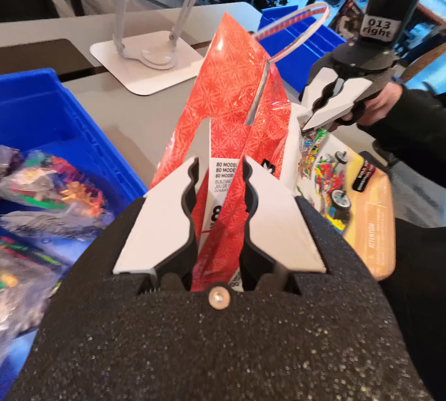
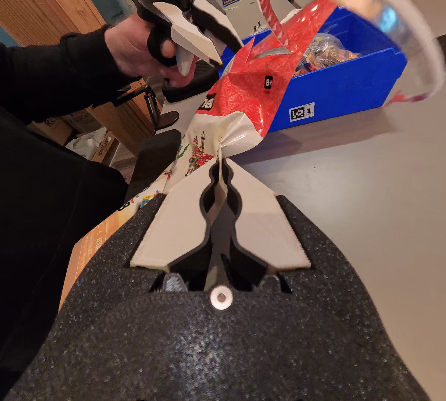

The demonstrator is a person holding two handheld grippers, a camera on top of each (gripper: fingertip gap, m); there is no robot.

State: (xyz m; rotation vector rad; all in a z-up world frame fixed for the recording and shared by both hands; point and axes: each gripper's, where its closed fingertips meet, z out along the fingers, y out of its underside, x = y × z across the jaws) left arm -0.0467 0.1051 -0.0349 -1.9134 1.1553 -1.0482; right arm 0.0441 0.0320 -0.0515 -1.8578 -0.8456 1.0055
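Red and white glossy plastic makes up the bag (image 1: 229, 100) that both grippers work on; it lies across the near edge of a grey table (image 1: 135, 114), its red top raised and its white printed part lower down. A looped handle (image 1: 301, 25) with red and white stripes arcs from the red top.

The left gripper (image 1: 220, 165) has its fingers apart, and the red edge of the bag runs up through the gap between them; whether either finger presses on it I cannot tell. The right gripper (image 2: 220, 160) is closed, its fingertips pinching a crease in the white part of the bag. In the left wrist view the right gripper (image 1: 306, 124) shows at the far right, its tips down on the printed area, held by a hand (image 1: 381, 104) in a black sleeve.

A blue bin (image 1: 72, 124) stands on the left, just beside the bag, with clear packets of small coloured toys (image 1: 48, 186) inside. A second blue bin (image 1: 299, 34) sits behind the bag. Farther back on the left a white stand (image 1: 147, 59) rests on the table.
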